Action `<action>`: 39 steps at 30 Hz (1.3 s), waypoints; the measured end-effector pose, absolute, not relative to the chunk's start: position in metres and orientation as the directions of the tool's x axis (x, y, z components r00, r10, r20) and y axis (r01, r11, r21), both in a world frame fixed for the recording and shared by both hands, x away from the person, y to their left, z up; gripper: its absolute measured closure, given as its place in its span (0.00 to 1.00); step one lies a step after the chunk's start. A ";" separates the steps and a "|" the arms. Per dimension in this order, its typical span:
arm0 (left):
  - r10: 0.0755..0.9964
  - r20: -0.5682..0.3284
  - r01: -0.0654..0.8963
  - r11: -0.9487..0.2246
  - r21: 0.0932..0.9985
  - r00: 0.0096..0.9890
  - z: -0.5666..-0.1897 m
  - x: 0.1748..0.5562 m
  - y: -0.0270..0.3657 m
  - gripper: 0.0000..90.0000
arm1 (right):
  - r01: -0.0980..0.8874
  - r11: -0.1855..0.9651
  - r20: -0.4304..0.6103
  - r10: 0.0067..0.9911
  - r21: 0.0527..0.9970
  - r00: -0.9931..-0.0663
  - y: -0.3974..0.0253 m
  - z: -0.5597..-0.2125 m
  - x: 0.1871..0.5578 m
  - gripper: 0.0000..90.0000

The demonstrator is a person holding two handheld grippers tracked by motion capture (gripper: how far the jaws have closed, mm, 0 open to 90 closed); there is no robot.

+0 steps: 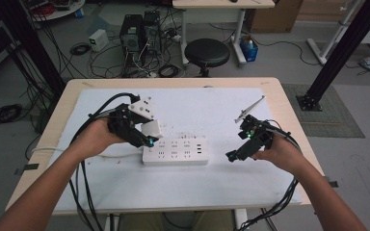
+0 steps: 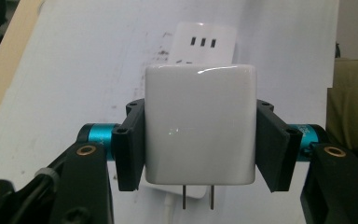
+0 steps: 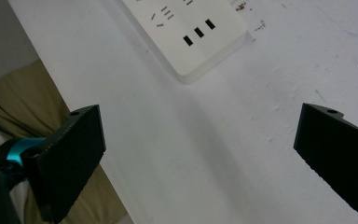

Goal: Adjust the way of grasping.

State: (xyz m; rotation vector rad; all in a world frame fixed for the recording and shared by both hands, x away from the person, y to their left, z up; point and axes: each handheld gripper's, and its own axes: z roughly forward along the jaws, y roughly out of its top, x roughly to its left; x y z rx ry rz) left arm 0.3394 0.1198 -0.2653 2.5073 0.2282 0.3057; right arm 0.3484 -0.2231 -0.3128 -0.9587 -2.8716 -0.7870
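- Your left gripper (image 2: 200, 149) squeezes the white charger plug (image 2: 199, 123), its two prongs pointing at 6 o'clock.
- The power strip (image 1: 175, 151) lies on the bench, its left end just under the plug, running 9 to 3.
- Your right gripper (image 3: 200, 154) is wide open, holding nothing.

The left tool (image 2: 200, 144) clamps a white charger (image 2: 199, 123) above the power strip (image 2: 207, 43).

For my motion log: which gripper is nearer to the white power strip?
Left. The left gripper holds a white charger just above the power strip's left end; the right gripper hovers open, apart from its right end.
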 end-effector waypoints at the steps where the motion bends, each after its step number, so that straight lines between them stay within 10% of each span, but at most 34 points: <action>1: 0.218 0.168 0.082 -0.811 0.580 0.961 -0.266 0.339 0.117 0.47 | 0.578 0.668 0.187 0.564 0.470 -0.804 -0.222 -0.315 0.348 0.01; 39: 0.135 0.136 0.006 -0.731 0.682 0.981 -0.297 0.346 0.044 0.47 | 0.849 0.270 0.674 0.519 0.454 -0.526 -0.200 -0.313 0.354 0.04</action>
